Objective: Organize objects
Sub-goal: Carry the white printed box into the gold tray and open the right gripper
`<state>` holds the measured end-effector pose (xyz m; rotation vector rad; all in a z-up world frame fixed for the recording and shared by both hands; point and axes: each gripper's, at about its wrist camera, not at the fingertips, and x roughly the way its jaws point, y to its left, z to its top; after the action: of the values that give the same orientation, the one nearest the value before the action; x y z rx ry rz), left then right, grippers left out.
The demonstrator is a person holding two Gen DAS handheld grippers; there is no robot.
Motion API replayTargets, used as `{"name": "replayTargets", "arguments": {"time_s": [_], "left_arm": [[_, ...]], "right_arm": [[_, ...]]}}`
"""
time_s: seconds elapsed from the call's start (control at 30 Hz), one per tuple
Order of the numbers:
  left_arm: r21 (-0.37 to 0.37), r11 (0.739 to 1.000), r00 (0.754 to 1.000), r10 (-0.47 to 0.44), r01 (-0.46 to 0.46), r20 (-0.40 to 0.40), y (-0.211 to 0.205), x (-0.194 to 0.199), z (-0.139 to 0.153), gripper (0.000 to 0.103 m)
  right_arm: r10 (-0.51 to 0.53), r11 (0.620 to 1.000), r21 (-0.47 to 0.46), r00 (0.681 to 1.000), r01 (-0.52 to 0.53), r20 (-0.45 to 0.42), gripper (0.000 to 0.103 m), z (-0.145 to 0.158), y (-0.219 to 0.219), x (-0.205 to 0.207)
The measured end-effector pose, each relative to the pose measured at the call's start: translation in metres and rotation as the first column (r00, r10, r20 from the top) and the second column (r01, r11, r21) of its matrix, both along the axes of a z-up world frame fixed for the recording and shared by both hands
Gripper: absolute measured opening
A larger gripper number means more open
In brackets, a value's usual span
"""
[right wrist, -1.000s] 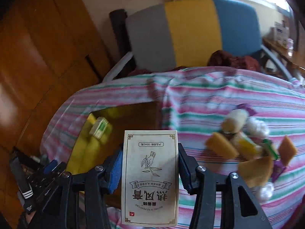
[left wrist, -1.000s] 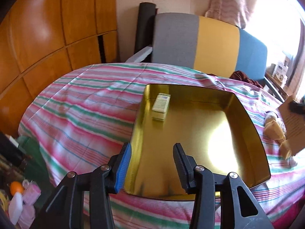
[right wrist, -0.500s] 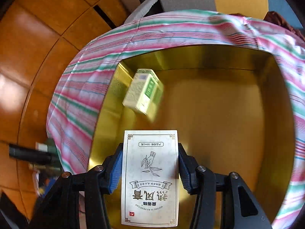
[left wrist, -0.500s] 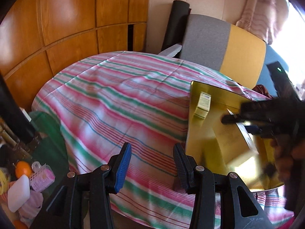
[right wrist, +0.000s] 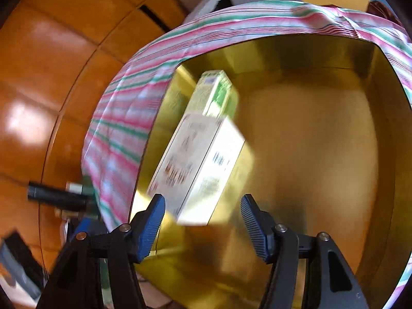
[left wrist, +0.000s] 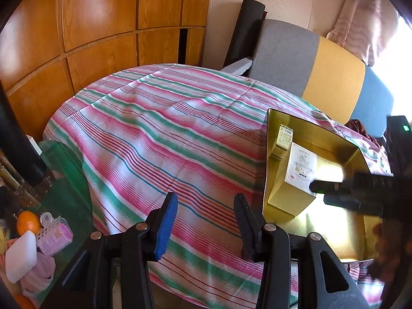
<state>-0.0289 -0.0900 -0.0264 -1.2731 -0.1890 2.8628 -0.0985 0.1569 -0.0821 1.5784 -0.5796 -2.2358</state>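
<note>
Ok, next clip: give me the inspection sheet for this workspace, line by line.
Surface: pink, green and white striped cloth over a table, wrinkled.
Job's things: shallow gold metal tray on the cloth; small green-and-white carton lying in it by the left wall; larger cream printed carton beside it, blurred, free of the pads.
Clutter: orange, white block and pink plastic items below the table edge.
Grippers: left gripper empty, open above the cloth; right gripper over the tray, jaws opening, nothing pressed between them.
Cables: nothing seen.
Surroundings: wooden panelled wall; grey, yellow and blue chair back; curtain and bright window.
</note>
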Motion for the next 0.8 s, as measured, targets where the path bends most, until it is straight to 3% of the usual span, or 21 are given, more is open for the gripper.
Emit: {"name": "replayTargets", "arguments": {"time_s": [0.2, 0.33, 0.5, 0.8], "left_arm": [[-0.006, 1.0, 1.0, -0.01, 0.01, -0.003, 0.005, 0.002, 0.002, 0.047], [-0.012, 1.0, 1.0, -0.013, 0.013, -0.006, 0.007, 0.004, 0.004, 0.048], [-0.02, 1.0, 1.0, -0.01, 0.009, -0.018, 0.009, 0.005, 0.007, 0.051], [-0.042, 0.999, 0.998, -0.034, 0.032, -0.056, 0.023, 0.015, 0.019, 0.054]], "right_arm": [[0.018, 1.0, -0.011, 1.0, -0.018, -0.018, 0.062, -0.001, -0.013, -0.022], [0.057, 0.998, 0.019, 0.994, -0.055, -0.088, 0.062, 0.014, -0.02, -0.032], [0.077, 0.996, 0.054, 0.991, -0.071, -0.109, 0.062, 0.021, -0.011, -0.018], [0.068, 0.98, 0.198, 0.977, -0.027, -0.204, 0.062, 0.038, -0.008, 0.015]]}}
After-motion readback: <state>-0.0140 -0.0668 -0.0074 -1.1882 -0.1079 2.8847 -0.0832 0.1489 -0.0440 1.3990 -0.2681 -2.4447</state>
